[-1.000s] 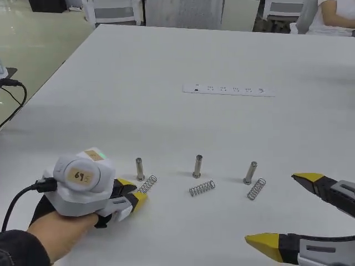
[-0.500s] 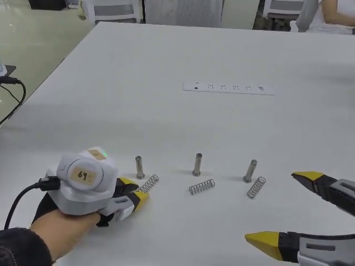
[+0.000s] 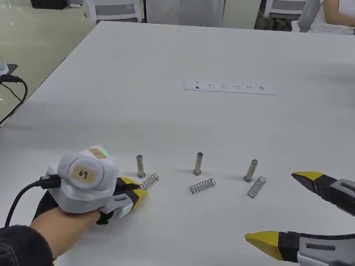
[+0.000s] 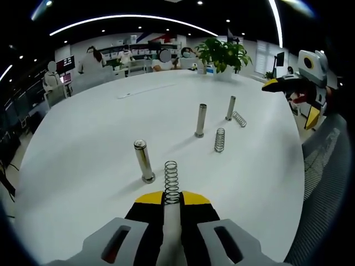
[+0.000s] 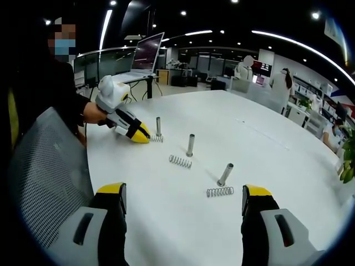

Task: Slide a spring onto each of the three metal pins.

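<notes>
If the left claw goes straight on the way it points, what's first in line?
The nearest coiled steel spring: its near end lies right at the yellow tips of the left claw; whether they pinch it is unclear. The upright metal pin stands just left of that line.

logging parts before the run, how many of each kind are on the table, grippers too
metal pins: 3
springs: 3, the left spring with its end between the jaws of the left gripper
power strip: 1
grippers: 2, counting the right gripper
total: 9
</notes>
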Tool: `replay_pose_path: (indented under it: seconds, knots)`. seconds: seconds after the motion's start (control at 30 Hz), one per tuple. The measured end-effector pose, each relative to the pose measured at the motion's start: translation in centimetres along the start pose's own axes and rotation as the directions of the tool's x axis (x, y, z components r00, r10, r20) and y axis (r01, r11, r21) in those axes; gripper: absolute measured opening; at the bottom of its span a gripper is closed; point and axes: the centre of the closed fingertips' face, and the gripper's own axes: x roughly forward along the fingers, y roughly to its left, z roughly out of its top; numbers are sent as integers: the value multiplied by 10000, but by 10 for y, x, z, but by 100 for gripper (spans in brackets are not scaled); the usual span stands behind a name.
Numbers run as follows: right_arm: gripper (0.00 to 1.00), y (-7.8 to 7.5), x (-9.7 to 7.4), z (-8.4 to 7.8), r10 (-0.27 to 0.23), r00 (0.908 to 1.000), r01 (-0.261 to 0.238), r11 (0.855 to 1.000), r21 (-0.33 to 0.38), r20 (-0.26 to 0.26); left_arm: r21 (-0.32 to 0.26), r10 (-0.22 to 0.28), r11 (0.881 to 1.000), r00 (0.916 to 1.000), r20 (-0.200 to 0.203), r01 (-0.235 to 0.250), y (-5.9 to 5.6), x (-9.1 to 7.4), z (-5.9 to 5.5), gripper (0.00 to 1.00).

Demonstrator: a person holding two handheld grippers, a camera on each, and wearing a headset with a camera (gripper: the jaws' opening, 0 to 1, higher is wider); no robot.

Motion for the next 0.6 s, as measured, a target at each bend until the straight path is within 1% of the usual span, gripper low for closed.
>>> replay_pose_path:
  seconds: [0.3, 0.6]
  knots:
    - [85, 0, 0, 1, 10, 10000, -10, 10000, -23, 16, -14, -94, 10000, 9999, 44, 94, -1, -4, -2, 2]
    - [85, 2, 1, 1, 52, 10000, -52, 10000, -62, -3, -82, -312, 9995, 9995, 81, 312, -7, -8, -5, 2]
